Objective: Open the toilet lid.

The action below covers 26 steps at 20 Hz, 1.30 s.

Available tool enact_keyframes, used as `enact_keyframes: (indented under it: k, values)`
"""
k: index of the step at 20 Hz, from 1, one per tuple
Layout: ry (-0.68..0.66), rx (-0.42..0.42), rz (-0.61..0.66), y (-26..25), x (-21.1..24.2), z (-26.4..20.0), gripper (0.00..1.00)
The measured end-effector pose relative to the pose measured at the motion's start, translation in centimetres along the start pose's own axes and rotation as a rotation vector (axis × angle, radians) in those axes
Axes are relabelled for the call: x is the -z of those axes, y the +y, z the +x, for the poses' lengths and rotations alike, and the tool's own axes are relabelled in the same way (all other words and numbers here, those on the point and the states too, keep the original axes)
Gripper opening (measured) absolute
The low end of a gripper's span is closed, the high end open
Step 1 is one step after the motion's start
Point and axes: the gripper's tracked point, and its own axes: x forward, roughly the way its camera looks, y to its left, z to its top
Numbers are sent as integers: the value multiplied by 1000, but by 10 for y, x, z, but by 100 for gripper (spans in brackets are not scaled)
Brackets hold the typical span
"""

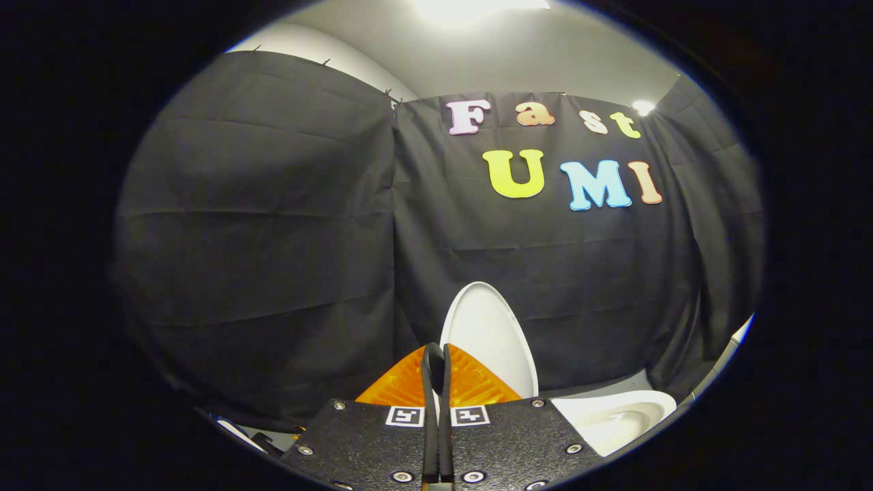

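The white toilet lid (490, 337) stands raised and upright just beyond my fingers, leaning back towards the black cloth wall. To the right of the fingers and lower down, part of the white toilet bowl (617, 419) and its rim shows. My gripper (436, 351) is shut, its two fingers pressed together with nothing between them. The fingertips sit in front of the lid's lower left edge; whether they touch it I cannot tell.
Black cloth walls (273, 225) close in the booth behind and on both sides of the toilet. A pale strip of floor (600, 385) runs along the foot of the cloth behind the bowl. Bright ceiling lights (477, 8) shine overhead.
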Motion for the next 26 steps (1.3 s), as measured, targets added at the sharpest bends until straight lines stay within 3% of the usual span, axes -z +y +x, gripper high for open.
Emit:
enact_keyframes:
  k: [4, 8, 9, 13, 19, 26]
  values:
    - [-7, -6, -46, -4, -5, -1, 1]
    - [-9, -58, -61, -6, -4, -2, 16]
    - [-7, -60, -33, -10, -2, -3, 27]
    - [-36, -35, 27, -34, -17, -24, 96]
    - [-79, -36, -30, -64, -30, -67, 96]
    - [-96, 49, -118, -128, -40, -119, 96]
